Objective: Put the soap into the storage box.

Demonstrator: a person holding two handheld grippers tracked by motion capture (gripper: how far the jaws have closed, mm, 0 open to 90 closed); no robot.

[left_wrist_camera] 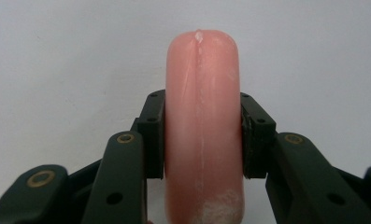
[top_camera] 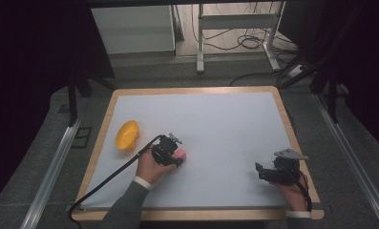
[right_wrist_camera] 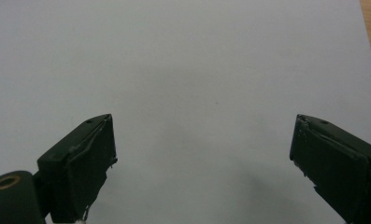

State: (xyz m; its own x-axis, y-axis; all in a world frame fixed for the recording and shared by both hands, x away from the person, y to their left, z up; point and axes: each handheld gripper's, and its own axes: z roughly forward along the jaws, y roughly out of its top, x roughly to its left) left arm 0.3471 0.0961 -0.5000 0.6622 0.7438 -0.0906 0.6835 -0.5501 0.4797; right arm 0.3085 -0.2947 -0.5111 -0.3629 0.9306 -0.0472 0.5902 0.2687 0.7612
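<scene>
On the left half of the pale blue-grey mat (top_camera: 215,124) that covers the wooden-edged table (top_camera: 99,143), the left gripper (top_camera: 175,155) clamps a smooth pink sausage-shaped object (left_wrist_camera: 203,126); in the left gripper view both black pads press against its sides, and its rounded end sticks out past them over the mat. Just beyond and to the left of this gripper a glossy yellow-orange bowl (top_camera: 127,135) lies on the mat, apart from it. Near the table's right edge the right gripper (top_camera: 262,171) rests low over bare mat, its jaws spread wide with nothing between them.
</scene>
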